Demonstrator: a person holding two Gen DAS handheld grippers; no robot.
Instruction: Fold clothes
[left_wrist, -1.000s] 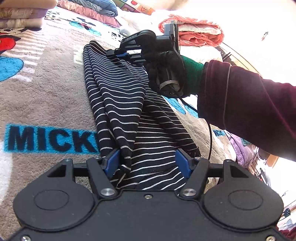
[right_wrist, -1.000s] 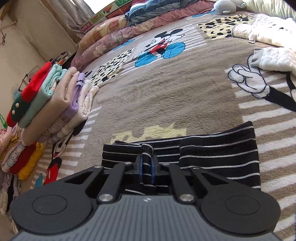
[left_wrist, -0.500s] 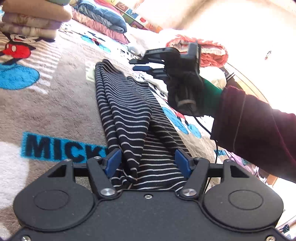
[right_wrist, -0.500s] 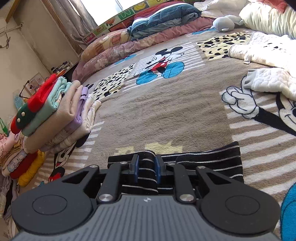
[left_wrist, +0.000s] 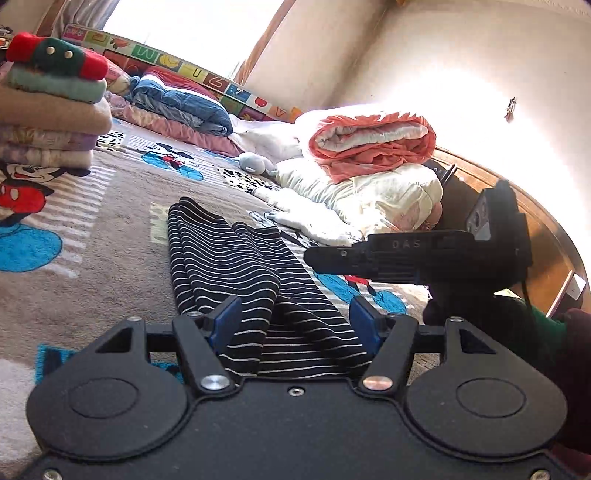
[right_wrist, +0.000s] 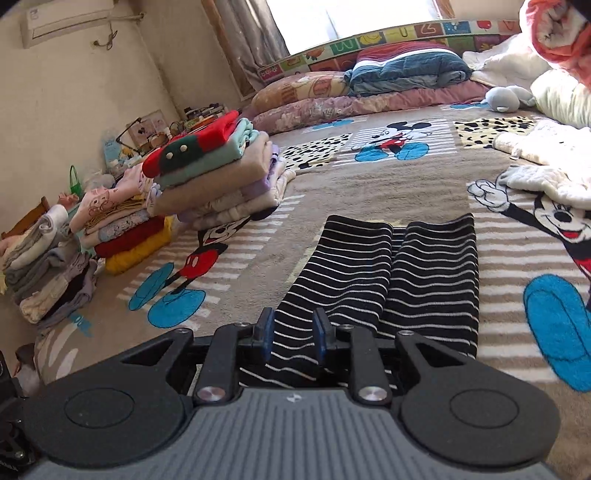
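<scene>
So the striped garment (left_wrist: 229, 266) is lying on the Mickey blanket (left_wrist: 122, 206) on the bed, folded lengthwise into two long black-and-white strips side by side, and its near end is cut off behind my gripper bodies in both views, so I can't see how that end sits. My left gripper (left_wrist: 295, 323) is spread wide with the near end of the fabric lying between the blue pads; the pads don't look like they're pressing on it, but the gripper body hides the cloth right there. My right gripper (right_wrist: 291, 334) has its jaws only a little apart and nothing pinched, it's just hanging over the left strip with stripes showing through the gap. From the left view my right gripper (left_wrist: 321, 258) is seen side-on off to the right of the garment, and the gloved hand (left_wrist: 476, 314) behind it is mostly dark, hard to make out. Count-wise: one tall folded stack (right_wrist: 218, 177) close by on the blanket, and at least two more lower piles (right_wrist: 122, 229) past the edge, though those blur together. One coral blanket roll (left_wrist: 373, 144) on the white bedding, and one grey plush (right_wrist: 508, 98).
</scene>
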